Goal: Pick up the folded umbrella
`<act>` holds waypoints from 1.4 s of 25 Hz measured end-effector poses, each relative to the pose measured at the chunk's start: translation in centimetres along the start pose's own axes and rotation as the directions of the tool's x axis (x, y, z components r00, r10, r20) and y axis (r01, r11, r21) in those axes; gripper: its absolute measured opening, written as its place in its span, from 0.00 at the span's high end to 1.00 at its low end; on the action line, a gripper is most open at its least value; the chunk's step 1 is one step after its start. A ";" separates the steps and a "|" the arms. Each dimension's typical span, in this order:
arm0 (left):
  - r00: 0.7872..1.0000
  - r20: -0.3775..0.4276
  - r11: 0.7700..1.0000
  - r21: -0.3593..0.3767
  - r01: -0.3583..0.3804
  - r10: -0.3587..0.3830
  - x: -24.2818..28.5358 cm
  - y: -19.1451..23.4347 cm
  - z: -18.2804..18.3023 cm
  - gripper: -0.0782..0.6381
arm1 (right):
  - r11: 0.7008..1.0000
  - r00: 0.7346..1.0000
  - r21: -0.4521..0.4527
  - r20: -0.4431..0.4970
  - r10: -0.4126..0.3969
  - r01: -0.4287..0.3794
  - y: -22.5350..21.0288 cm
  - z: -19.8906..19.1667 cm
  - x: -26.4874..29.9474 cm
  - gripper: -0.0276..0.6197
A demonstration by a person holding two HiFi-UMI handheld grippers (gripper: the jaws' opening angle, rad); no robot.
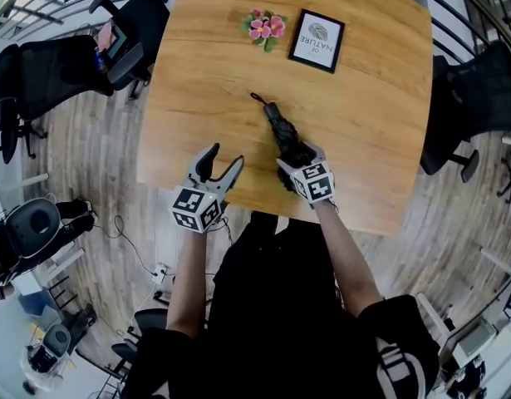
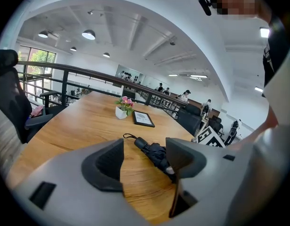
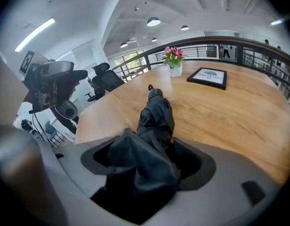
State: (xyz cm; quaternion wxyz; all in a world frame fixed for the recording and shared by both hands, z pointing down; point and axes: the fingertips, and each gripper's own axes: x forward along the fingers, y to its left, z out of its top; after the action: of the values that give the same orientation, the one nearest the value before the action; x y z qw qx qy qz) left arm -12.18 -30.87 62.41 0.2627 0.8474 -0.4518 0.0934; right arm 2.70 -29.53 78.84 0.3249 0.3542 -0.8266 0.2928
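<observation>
- Closing on cloth alone is your main risk. The umbrella (image 1: 278,127) lies flat near the middle of the table (image 1: 371,98), strap end toward 11 o'clock and near end toward 5 o'clock. That near end is loose, bunched canopy, so a pinch there may catch only folds. The stiff core could then sag or slide out as you lift.
- Your right gripper (image 1: 298,160) straddles that near end with its jaws spread wide. Fabric fills the gap, but I judge the pads are not squeezing it. Lift before they bite and you leave the umbrella behind.
- You are coming in steeply, so a jaw tip could dig into the wood. It could also shove the umbrella toward 11 o'clock instead of passing round it.
- The strap (image 1: 257,98) lies slack at the far end. It may drag or swing as that end rises, which is a small risk.
- Your left gripper (image 1: 225,158) hangs at 9 o'clock of the right one, over bare wood near the table's edge, jaws spread and empty. Swing it toward 3 o'clock and it could knock the umbrella or clash with the right gripper.
- The frame (image 1: 316,40) and flowers (image 1: 264,26) stand well apart toward 12 o'clock. Only a long skid or a swinging far end would reach them.
</observation>
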 end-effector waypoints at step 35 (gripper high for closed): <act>1.000 0.009 1.000 0.019 0.003 -0.003 -1.9 -2.1 -0.7 0.50 | 0.997 0.993 -0.024 -0.100 -0.069 0.067 0.2 -1.0 0.9 0.55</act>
State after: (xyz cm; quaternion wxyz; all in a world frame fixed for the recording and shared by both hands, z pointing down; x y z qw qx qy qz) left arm -11.54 -28.18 61.52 0.2528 0.8509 -0.4509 0.0934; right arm 2.45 -29.06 80.06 0.3795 0.3635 -0.7996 0.2907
